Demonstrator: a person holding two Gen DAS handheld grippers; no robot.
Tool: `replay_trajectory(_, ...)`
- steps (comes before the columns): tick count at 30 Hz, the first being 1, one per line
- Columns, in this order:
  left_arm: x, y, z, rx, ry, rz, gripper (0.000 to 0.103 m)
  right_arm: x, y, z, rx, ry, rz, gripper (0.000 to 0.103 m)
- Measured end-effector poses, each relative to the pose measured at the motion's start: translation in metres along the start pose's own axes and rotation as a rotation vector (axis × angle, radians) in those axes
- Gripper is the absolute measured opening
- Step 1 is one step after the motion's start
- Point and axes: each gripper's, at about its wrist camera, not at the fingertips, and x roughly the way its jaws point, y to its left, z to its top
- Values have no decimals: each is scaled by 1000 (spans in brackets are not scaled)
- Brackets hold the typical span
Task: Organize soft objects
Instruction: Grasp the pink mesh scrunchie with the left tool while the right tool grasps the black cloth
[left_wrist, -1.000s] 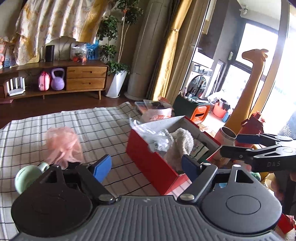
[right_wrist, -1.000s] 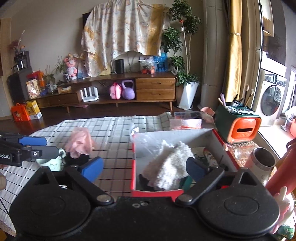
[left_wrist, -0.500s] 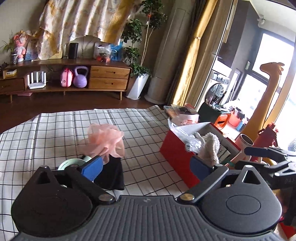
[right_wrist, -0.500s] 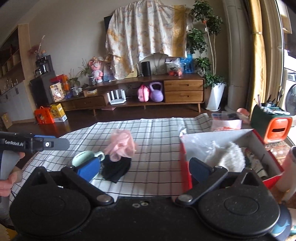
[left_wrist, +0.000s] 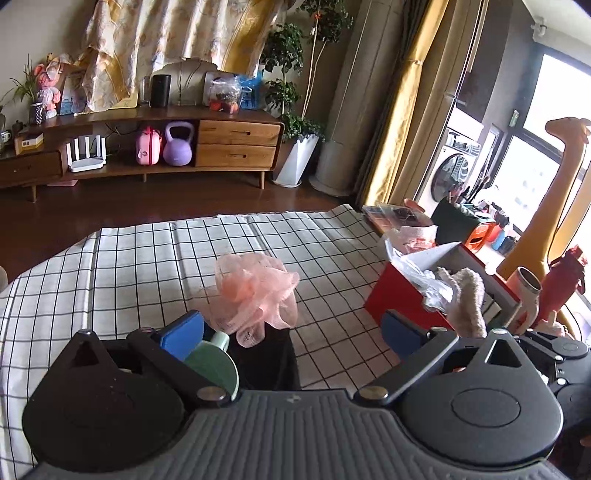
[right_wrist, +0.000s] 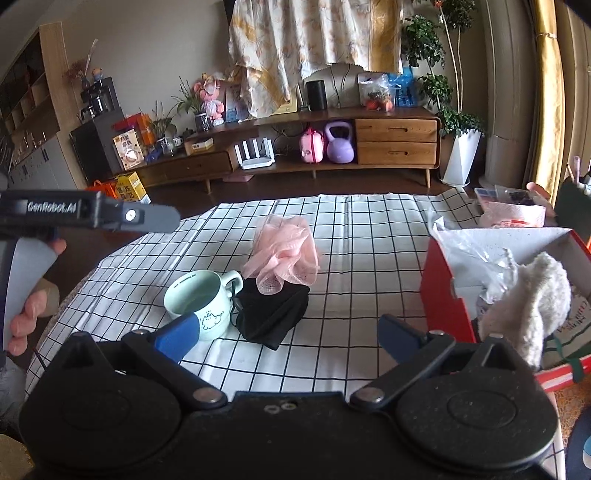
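A pink mesh bath pouf (right_wrist: 286, 251) rests on a folded black cloth (right_wrist: 273, 314) in the middle of the checked tablecloth; both show in the left wrist view, the pouf (left_wrist: 255, 291) above the cloth (left_wrist: 266, 360). A red box (right_wrist: 443, 291) at the right holds a white fluffy cloth (right_wrist: 532, 306) and crumpled plastic. My left gripper (left_wrist: 291, 332) is open and empty, just short of the black cloth. My right gripper (right_wrist: 284, 334) is open and empty, above the table between the cloth and the box.
A pale green mug (right_wrist: 201, 301) stands touching the black cloth's left side. The checked tablecloth (right_wrist: 369, 236) covers the table. Beyond the box stand a metal cup (left_wrist: 528, 284), a red bottle (left_wrist: 565, 280) and a green-orange organizer (left_wrist: 465, 225). A wooden sideboard is far behind.
Both grippers have swung left, away from the red box, and now face the pouf, black cloth and mug. Both stay open and empty.
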Motion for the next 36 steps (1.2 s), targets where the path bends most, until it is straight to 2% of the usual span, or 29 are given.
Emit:
replay_trajectory(5,29,12,18,-2,38,12,103,31,-1,7,34,44,6,103)
replay_trajectory(10,70,23,31,-24,118,-24,103,68,-1,15,28,77,16,103)
replay_trajectory(20,140,24,38,13,154,0,103,131,-5,20,27,120,48,101)
replay_trajectory(24,169,18,40,43,189,41,103,155,-5,18,26,142,53,100)
replay_trajectory(30,211,16,40,57,287,82,103,186,-2,15,22,180,66,96)
replay_trajectory(36,234,15,35,66,327,89,102,208,2,9,8,194,41,87)
